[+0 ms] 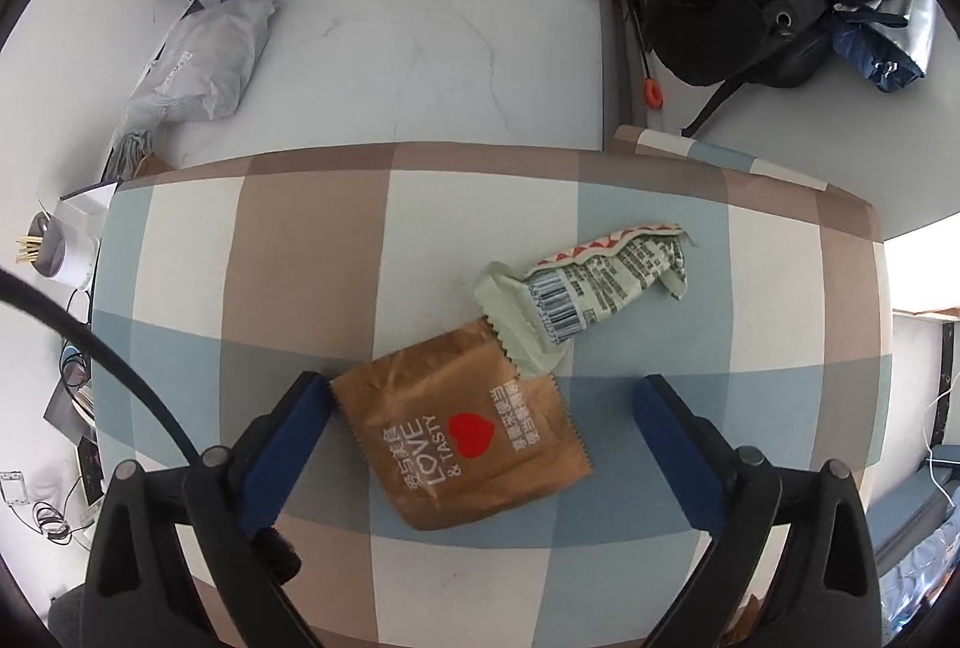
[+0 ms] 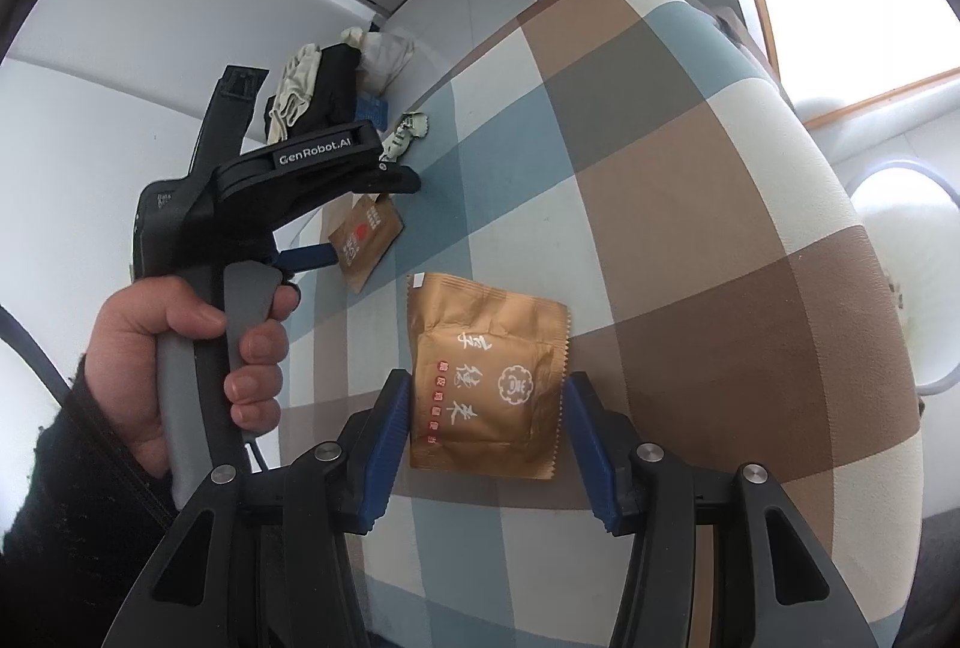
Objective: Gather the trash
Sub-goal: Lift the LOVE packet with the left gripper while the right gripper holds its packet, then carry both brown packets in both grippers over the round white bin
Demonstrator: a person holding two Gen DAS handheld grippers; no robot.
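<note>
The left claw (image 1: 480,408) stands wide open over the brown wrapper (image 1: 462,426), one pad touching the wrapper's near corner, the other well clear of its far edge. A pale green wrapper (image 1: 588,288) overlaps that brown wrapper's upper corner. The right claw (image 2: 486,432) sits half open astride a gold wrapper (image 2: 486,372), pads just beside its edges, not visibly pressing. All three lie on the checked tabletop (image 1: 300,240). To grab the brown wrapper cleanly, the left claw should probably centre on it, press down, then close so the foil buckles upward without catching the green one.
</note>
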